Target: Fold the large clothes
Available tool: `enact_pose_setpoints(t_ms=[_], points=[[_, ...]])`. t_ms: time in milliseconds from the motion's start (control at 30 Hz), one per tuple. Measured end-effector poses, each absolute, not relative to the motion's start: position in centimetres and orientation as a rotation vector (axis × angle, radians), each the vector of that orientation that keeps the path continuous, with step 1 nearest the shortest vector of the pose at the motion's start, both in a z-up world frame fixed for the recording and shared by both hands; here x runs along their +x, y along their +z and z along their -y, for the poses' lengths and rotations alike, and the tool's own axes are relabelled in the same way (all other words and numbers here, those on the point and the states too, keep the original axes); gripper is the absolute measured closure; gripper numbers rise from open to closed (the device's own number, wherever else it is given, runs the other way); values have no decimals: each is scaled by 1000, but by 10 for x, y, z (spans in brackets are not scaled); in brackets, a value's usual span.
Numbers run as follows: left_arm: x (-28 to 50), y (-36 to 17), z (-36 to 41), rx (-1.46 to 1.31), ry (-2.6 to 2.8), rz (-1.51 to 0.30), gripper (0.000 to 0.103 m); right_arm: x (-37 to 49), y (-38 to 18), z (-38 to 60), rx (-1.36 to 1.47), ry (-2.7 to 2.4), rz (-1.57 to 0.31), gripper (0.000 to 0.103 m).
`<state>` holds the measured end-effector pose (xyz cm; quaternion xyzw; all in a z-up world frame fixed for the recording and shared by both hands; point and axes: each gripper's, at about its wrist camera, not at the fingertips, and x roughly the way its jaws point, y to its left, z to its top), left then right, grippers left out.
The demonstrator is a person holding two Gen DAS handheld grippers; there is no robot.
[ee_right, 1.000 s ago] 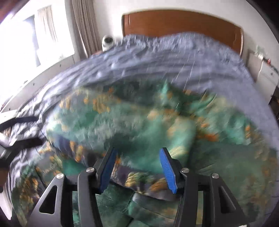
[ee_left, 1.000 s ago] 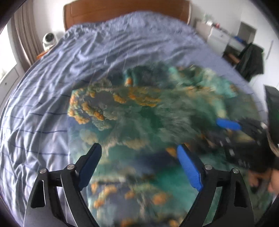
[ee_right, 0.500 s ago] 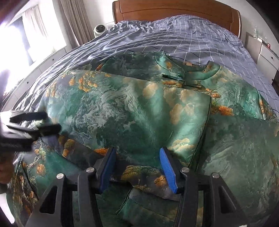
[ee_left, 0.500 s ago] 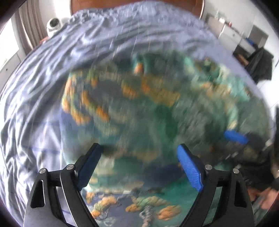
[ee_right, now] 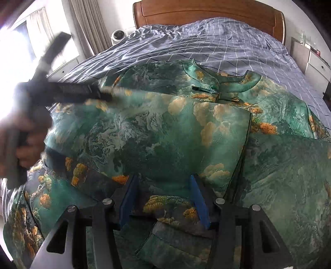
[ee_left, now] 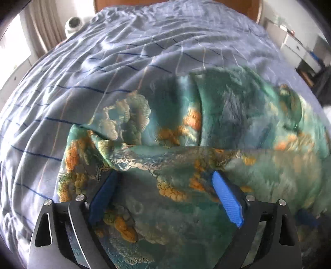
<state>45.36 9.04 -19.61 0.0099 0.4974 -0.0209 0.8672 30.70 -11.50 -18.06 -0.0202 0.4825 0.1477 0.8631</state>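
A large green satin garment (ee_right: 157, 132) with orange cloud and tree print lies spread on the bed, its stand-up collar (ee_right: 219, 82) at the far side. One side is folded over the middle, with a straight edge down the right. My right gripper (ee_right: 163, 178) stands open low over the near part, cloth lying under its blue pads. My left gripper (ee_left: 165, 173) is open, its tips at a rumpled folded edge of the garment (ee_left: 157, 149). In the right wrist view the left gripper (ee_right: 68, 93) is a dark blur at the garment's far left edge, held by a hand (ee_right: 24, 140).
The bed has a blue-grey checked cover (ee_right: 206, 41) and a wooden headboard (ee_right: 206, 14). A small white device (ee_right: 118, 35) sits at the far left by the curtains. White drawers (ee_right: 316, 64) stand to the right of the bed. Bare cover lies beyond and left of the garment (ee_left: 82, 82).
My left gripper has swept left and down across the garment to its rumpled far-left edge. The right gripper sank a little at first, then held still. Both kept their jaws as they were.
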Motion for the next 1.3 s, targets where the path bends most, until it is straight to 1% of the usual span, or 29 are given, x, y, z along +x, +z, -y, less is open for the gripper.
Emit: enact_pose_setpoints(t_ms=[67, 233, 367, 467, 567, 633, 667, 700, 733, 833, 1000, 1100, 1300], points=[[447, -196, -91, 27, -50, -1018, 7, 307, -181, 116, -38, 313, -1011, 50], [421, -182, -90, 54, -62, -1014, 6, 308, -181, 117, -38, 317, -1009, 50], [370, -167, -84, 152, -120, -986, 6, 308, -181, 116, -46, 313, -1010, 50], [318, -157, -88, 173, -172, -974, 6, 306, -178, 114, -47, 307, -1012, 50], [258, -138, -93, 192, -204, -923, 6, 300, -165, 112, -74, 296, -1020, 50], [230, -127, -93, 214, -214, -893, 6, 292, -150, 112, -95, 294, -1015, 45], [214, -122, -95, 226, -219, -877, 6, 285, -141, 113, -108, 297, -1009, 35], [194, -116, -98, 242, -223, -864, 6, 277, -130, 115, -119, 295, -998, 23], [179, -114, -102, 249, -218, -855, 5, 266, -118, 119, -128, 297, -980, 20], [151, -113, -123, 238, -172, -856, 5, 223, -84, 139, -149, 323, -924, 19], [116, -128, -180, 96, -83, -902, 5, 146, -57, 206, -140, 252, -899, 19], [111, -142, -199, 6, -61, -964, 5, 103, -64, 259, -107, 172, -936, 19], [111, -164, -194, -79, -210, -1009, 5, 33, -109, 352, 9, 36, -1086, 19]])
